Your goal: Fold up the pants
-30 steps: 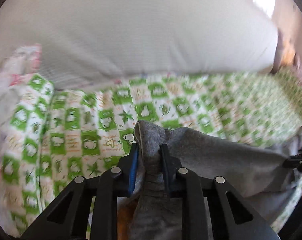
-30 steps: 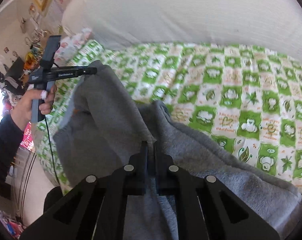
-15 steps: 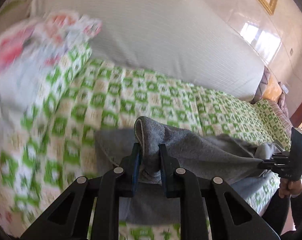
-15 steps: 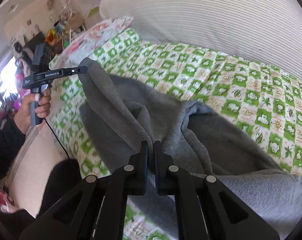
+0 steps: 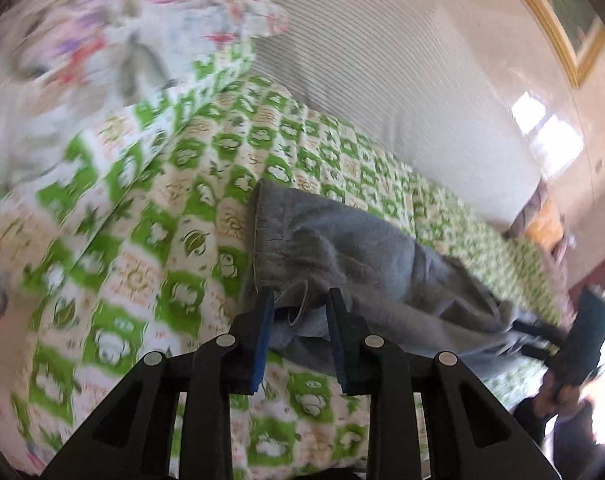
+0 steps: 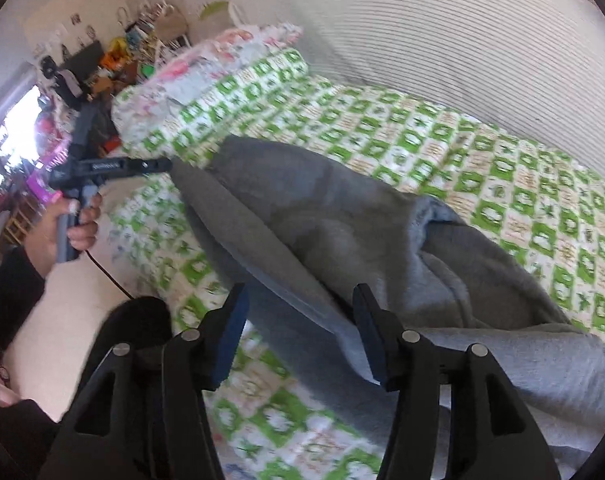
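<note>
Grey fleece pants (image 6: pixel 342 232) lie slack across the green-checked bedspread (image 6: pixel 502 184), one end near the left tool (image 5: pixel 298 312), the bulk running toward the right tool (image 6: pixel 300 320). Both tools are letting go: the left tool's jaws are opening with a fold of cloth between them but no longer pinched, and the right tool's jaws are opening wide, the pants' edge lying loose in the gap. The likely trouble is that fabric snags on a blue pad as either tool pulls away, dragging the layer askew and spoiling the fold; a loose thread near the left hem looks ready to catch. The pants sit close to the bed's near edge, and the lower layer could slide off toward the floor if tugged that way. Open room lies on the far side, where bare bedspread stretches to the white striped cushion (image 6: pixel 442 40); the floral pillow (image 5: pixel 114 48) crowds the left end, so moves there have less space.
</note>
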Motion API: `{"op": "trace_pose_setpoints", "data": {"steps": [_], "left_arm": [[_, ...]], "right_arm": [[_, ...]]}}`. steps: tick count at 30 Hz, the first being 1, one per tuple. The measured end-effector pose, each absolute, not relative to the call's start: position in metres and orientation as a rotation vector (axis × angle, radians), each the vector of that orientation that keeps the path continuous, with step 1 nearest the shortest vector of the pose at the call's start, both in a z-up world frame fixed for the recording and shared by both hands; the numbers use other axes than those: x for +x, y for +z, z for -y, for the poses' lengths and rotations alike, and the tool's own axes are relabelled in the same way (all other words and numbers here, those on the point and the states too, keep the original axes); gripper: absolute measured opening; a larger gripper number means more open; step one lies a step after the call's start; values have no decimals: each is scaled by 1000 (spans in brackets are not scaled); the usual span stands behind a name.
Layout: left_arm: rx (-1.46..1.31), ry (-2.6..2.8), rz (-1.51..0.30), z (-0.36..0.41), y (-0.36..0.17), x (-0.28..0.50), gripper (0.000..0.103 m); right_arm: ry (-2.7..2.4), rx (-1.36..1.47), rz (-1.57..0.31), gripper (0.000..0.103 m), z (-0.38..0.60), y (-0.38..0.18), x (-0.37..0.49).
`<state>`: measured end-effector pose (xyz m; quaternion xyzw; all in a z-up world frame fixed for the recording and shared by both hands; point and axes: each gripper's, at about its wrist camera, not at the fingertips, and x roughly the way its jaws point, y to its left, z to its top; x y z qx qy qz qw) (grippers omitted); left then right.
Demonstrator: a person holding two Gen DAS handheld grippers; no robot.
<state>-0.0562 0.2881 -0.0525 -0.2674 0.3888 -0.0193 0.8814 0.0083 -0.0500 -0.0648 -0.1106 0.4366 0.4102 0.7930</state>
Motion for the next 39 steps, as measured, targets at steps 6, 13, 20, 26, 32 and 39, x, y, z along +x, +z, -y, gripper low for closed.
{"op": "trace_pose_setpoints", "data": {"steps": [6,13,20,26,32,39], "left_arm": [[-592,-73,-755,-269,-33,-59,42],[-471,-107,-917,-222,-74,-43,45],[-524,-1,-910,-230,-85,-67,45],[-580,98,-908,-243,-91,-79,52],[-566,139,-974,-242,-109,-66,57],[-524,170,-955,-243,-106,-45,32]], "right_arm": [[873,-186,-952,55,39,-79,17],[815,-133,-1111,55,49,-125,21],[812,-46,-1094,55,68,-107,26],[730,-11,-1016,55,70,-72,73],[640,-1,-1101,55,56,-89,123],[670,-48,-1232,31,32,-136,145]]}}
